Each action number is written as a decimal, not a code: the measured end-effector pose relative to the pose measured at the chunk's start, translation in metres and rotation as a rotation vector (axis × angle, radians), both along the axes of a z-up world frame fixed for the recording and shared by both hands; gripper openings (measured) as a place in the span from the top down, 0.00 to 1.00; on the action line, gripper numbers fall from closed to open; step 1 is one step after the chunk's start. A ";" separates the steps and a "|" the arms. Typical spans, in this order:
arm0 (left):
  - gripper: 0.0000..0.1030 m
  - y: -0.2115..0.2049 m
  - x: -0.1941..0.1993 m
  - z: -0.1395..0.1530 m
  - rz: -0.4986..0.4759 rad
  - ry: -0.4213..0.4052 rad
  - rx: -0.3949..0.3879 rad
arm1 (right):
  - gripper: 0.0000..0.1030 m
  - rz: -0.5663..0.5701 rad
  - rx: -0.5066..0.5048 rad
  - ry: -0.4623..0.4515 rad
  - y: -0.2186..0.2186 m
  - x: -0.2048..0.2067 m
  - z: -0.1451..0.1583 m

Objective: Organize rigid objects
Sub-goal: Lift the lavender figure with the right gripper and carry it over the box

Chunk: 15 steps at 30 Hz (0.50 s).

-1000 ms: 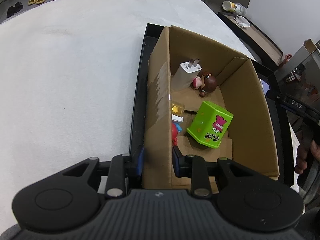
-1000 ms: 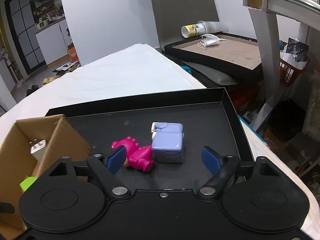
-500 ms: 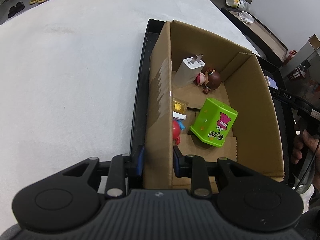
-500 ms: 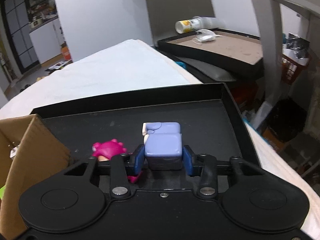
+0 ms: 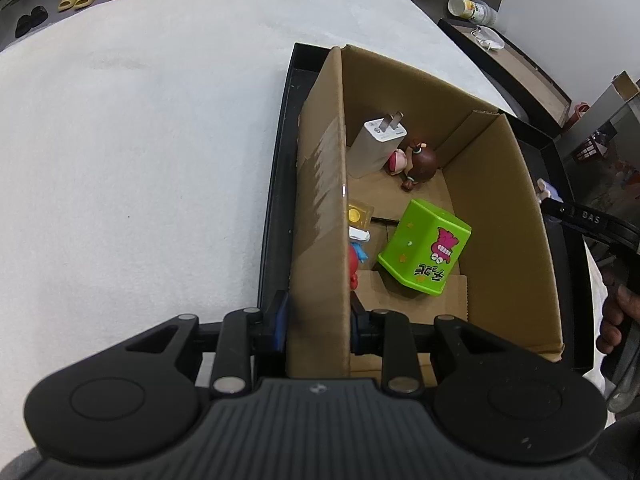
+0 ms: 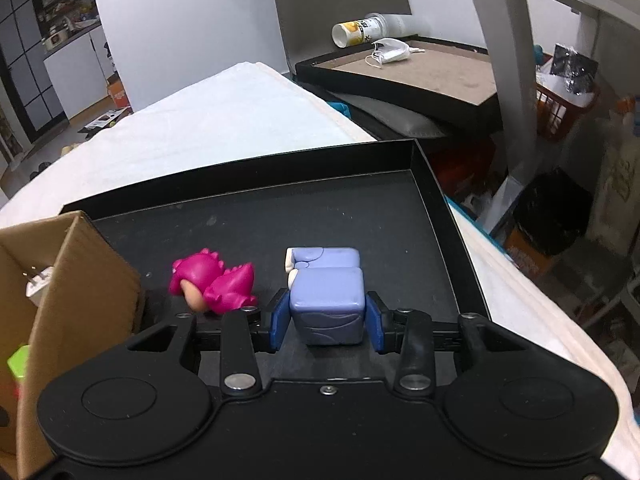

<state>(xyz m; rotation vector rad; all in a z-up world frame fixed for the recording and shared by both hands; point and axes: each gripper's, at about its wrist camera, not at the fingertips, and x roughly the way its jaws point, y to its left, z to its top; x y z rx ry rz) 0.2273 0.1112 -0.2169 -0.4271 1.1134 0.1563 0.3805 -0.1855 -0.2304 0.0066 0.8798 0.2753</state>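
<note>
My right gripper (image 6: 326, 318) is shut on a lavender block toy (image 6: 326, 300), its blue pads pressed on both sides, low over the black tray (image 6: 256, 232). A magenta dinosaur figure (image 6: 212, 282) lies on the tray just left of it. My left gripper (image 5: 318, 318) is shut on the near left wall of the cardboard box (image 5: 320, 200). Inside the box lie a green cube (image 5: 424, 252), a white charger (image 5: 378, 148), a brown-haired figurine (image 5: 416, 162), a gold coin packet (image 5: 358, 214) and a red and blue figure (image 5: 356, 254), partly hidden by the wall.
The box stands in the black tray (image 5: 276, 184) on a white cloth-covered table (image 5: 140, 140). A person's hand (image 5: 616, 316) holds the right gripper at the far right. Behind, a second tray (image 6: 420, 72) carries a tipped cup (image 6: 360, 32) and a face mask (image 6: 392, 50).
My right gripper's jaws have come together from wide apart onto the lavender block, and the magenta dinosaur now sits off to the left of them. My left gripper still grips the box wall.
</note>
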 end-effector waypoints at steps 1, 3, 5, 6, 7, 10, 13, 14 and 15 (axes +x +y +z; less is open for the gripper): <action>0.73 0.000 -0.001 0.001 0.000 -0.003 -0.002 | 0.63 -0.002 0.004 0.005 -0.002 -0.001 0.003; 0.73 0.001 -0.003 0.003 0.000 -0.011 -0.006 | 0.63 -0.004 0.006 0.012 -0.004 -0.003 0.007; 0.73 0.002 -0.005 0.004 0.000 -0.017 -0.010 | 0.63 -0.006 -0.010 0.013 -0.004 -0.006 0.010; 0.73 0.002 -0.007 0.006 0.000 -0.022 -0.012 | 0.63 -0.008 -0.015 0.011 -0.004 -0.007 0.012; 0.73 0.003 -0.008 0.007 -0.001 -0.026 -0.014 | 0.63 -0.009 -0.017 0.009 -0.004 -0.009 0.014; 0.74 0.004 -0.011 0.009 -0.003 -0.034 -0.020 | 0.63 -0.002 -0.018 0.008 -0.003 -0.014 0.021; 0.74 0.005 -0.012 0.009 -0.003 -0.029 -0.023 | 0.63 0.004 0.006 0.020 -0.001 -0.019 0.030; 0.74 0.005 -0.012 0.009 -0.004 -0.032 -0.024 | 0.63 0.007 0.025 0.028 0.000 -0.020 0.034; 0.74 0.005 -0.013 0.010 -0.005 -0.037 -0.027 | 0.63 0.012 0.033 0.031 0.002 -0.022 0.038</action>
